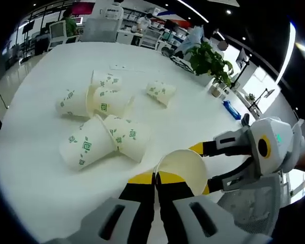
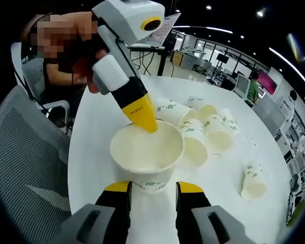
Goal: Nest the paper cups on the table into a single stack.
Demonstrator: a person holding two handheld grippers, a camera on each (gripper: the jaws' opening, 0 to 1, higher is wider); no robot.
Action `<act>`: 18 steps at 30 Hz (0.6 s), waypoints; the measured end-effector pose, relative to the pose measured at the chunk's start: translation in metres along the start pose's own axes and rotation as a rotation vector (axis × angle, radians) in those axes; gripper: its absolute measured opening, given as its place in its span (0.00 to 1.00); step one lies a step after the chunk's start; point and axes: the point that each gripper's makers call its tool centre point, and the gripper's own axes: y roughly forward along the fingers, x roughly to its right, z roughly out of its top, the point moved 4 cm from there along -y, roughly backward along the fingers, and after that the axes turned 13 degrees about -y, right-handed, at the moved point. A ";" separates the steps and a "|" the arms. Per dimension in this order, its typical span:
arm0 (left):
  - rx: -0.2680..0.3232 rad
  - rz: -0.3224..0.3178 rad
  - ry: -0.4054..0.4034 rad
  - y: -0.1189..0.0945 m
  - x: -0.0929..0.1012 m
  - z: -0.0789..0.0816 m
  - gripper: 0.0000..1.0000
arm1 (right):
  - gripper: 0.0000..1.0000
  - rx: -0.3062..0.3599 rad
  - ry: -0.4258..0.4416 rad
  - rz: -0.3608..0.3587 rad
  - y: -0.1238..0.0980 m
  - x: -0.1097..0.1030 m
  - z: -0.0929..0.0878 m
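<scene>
In the left gripper view, my left gripper (image 1: 156, 179) has its yellow-tipped fingers clenched on the near rim of an upright paper cup (image 1: 182, 170) just ahead of them. The right gripper (image 1: 206, 168) comes in from the right, its fingers straddling the same cup on either side. Beyond, on the round white table (image 1: 35, 168), five more cups (image 1: 104, 124) lie tipped in a loose cluster, touching one another, and a single cup (image 1: 161, 92) lies apart toward the far side. They are smooth white paper cones with green printed motifs. A potted plant (image 1: 211, 63) stands at the far right edge.

In the right gripper view, my right gripper (image 2: 152, 187) holds the cup (image 2: 147, 155) by its base between both fingers, mouth up. The left gripper (image 2: 142, 116) reaches down onto its far rim. The cluster (image 2: 203, 127) lies behind, the lone cup (image 2: 254, 181) to the right. A grey mesh chair (image 2: 28, 168) stands beside the table.
</scene>
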 end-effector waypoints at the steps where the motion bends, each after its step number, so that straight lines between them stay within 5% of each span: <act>1: 0.000 0.004 0.000 -0.001 0.000 0.000 0.00 | 0.32 0.001 0.007 0.000 0.001 0.000 0.000; 18: -0.011 0.014 -0.017 -0.001 0.002 -0.004 0.04 | 0.32 0.000 0.023 0.003 0.003 -0.003 0.000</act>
